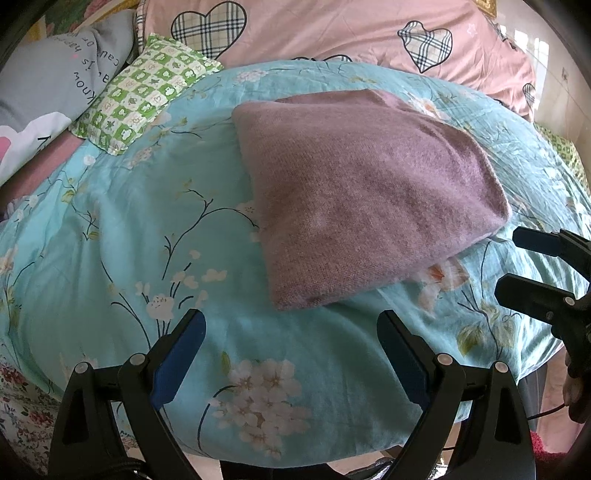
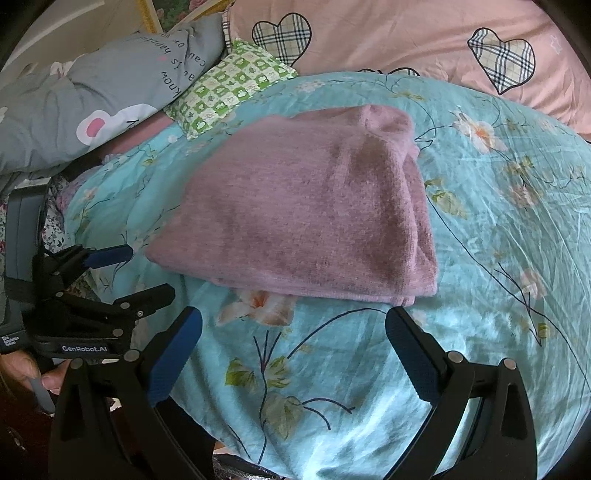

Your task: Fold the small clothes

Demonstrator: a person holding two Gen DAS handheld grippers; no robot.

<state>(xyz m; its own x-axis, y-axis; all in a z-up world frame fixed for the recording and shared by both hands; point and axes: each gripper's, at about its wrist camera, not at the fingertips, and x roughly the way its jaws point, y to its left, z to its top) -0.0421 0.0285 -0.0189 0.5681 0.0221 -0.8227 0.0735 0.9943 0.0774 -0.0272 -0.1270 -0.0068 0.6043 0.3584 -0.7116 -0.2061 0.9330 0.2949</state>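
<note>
Basically folded: mauve knit (image 1: 369,192) sits mid-bed (image 1: 122,236), soft, light, floppy. Left gripper (image 1: 291,354) and right gripper (image 2: 293,354) fingers spread, empty. Pinch near-edge corners.

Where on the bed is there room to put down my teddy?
Free: the turquoise quilt left of the folded purple sweater, and the strip between the sweater and the open left gripper. Also right of the sweater. Crowded: the far edge, with the green checked pillow and pink pillow.

Black tongs (image 1: 291,354) with blue pads (image 1: 181,363), silver screws, white "GenRobot.AI" lettering (image 2: 84,348).
</note>
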